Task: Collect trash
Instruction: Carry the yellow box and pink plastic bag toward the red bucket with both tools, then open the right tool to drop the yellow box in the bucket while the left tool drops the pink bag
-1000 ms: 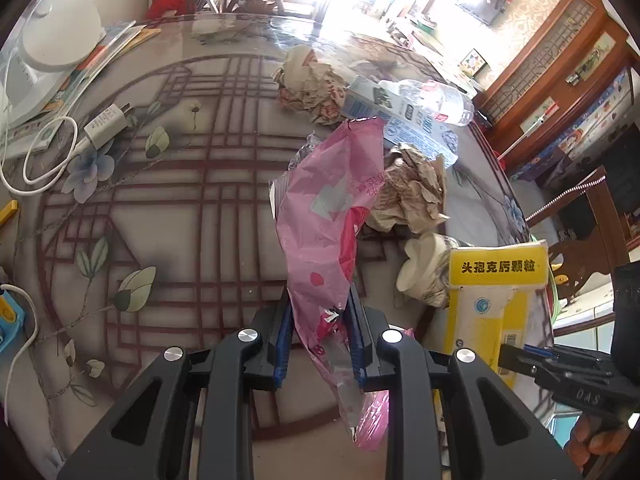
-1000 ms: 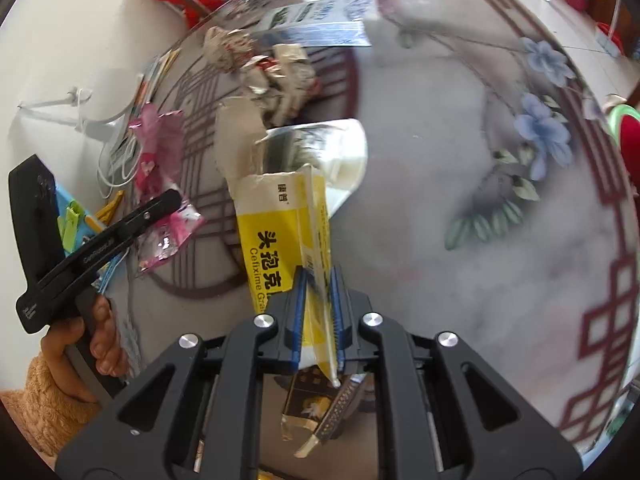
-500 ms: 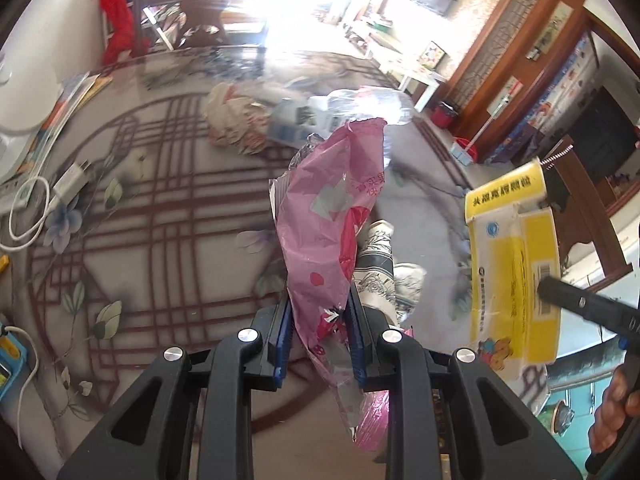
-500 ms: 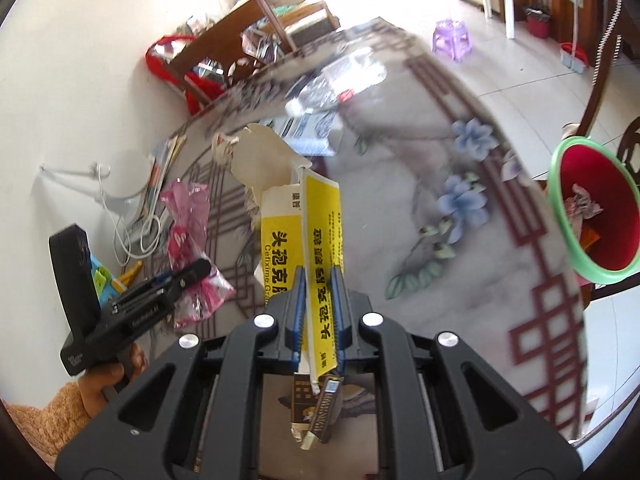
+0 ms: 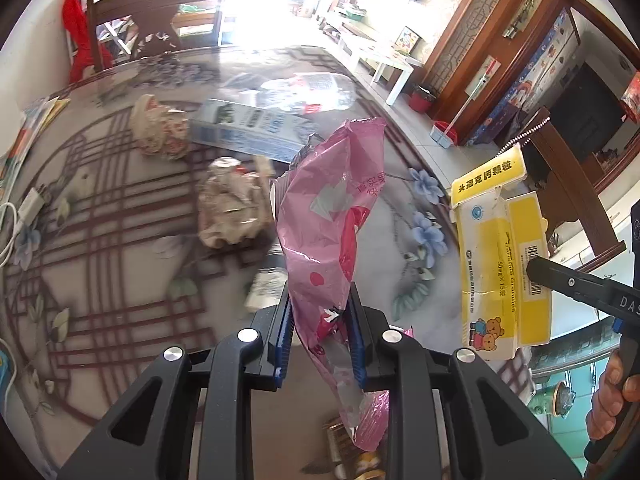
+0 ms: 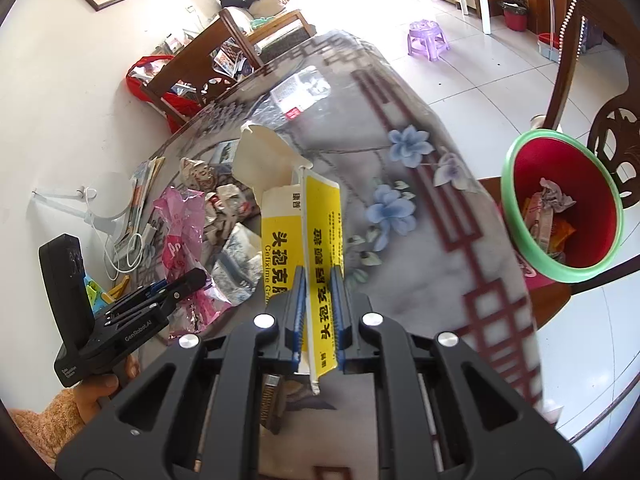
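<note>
Left wrist view: the left gripper (image 5: 320,328) is clamped on a pink bag (image 5: 332,216), which stands up out of the jaws and trails below them. A second ago the table (image 5: 100,220) filled this view from close above; now the camera sits higher and turned toward the room, so the table edge and the floor beyond show on the right. The crumpled paper (image 5: 232,208), the blue carton (image 5: 244,132) and a clear bottle (image 5: 304,92) remain on the table, uncollected. At right the yellow box (image 5: 500,256) hangs in the air, pinched by the right gripper (image 5: 536,270).

Right wrist view: the right gripper (image 6: 318,312) is closed narrow on the yellow box (image 6: 320,232), gripping its flattened lower end. The view has swung from flat over the table to out past its edge, and the red bin (image 6: 564,204) with a green rim, absent a second ago, now shows at right, below table level and already holding some scraps. The left gripper (image 6: 188,280) with the pink bag (image 6: 180,232) is at left, well apart from the bin.

Both pieces look lifted and on their way to the bin; the box is nearer and probably drops first.
</note>
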The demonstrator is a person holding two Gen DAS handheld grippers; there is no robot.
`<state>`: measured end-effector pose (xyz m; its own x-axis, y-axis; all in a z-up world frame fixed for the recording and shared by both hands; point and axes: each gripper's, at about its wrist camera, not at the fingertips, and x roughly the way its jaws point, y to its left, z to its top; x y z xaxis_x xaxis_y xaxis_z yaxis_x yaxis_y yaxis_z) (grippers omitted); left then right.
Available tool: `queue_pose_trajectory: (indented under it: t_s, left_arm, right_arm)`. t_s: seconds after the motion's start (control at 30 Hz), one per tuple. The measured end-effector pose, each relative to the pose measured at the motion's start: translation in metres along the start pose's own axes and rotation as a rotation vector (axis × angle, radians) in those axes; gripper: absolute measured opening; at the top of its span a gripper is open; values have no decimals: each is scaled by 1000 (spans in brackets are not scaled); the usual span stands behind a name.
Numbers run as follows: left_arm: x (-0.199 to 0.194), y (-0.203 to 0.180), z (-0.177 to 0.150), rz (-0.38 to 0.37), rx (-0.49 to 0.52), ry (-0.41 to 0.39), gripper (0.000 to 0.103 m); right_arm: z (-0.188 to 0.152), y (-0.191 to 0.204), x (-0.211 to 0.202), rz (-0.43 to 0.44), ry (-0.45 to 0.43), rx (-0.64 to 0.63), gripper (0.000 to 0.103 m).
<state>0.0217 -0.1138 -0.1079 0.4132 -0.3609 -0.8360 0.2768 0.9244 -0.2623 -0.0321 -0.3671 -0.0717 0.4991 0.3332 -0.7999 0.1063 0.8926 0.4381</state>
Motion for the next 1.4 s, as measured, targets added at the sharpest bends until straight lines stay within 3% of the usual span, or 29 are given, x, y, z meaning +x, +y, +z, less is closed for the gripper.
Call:
queue_pose_trajectory:
  t_s: [0.63,0.87,1.1,1.17,1.23,1.33,1.4]
  left_arm:
    - [39,-107,19,-20,49,24,22]
    - [45,-123,22,-5,42,26,22]
    - [55,-142,27,0,52,41,22]
    - [57,-149,29,2,62,40,22]
    - [62,-158,31,-1,80,42,22]
    - [74,-171,34,-12,111,59,22]
    - [81,-184,36,-29,141,72,22]
  right_arm:
    - [35,-106,-33,-34,-24,63,12]
    - [52,-158,-39,-109,-55,153,12]
    - [65,-195,-40,-253,-80,163,12]
    - [65,-209,-41,-275,-99,195,21]
    - [65,-219,-43,-300,-117,217,55]
    - [65,-226,-50,-326,-131,210,56]
    - [62,-228,-55,-346,-136,203,64]
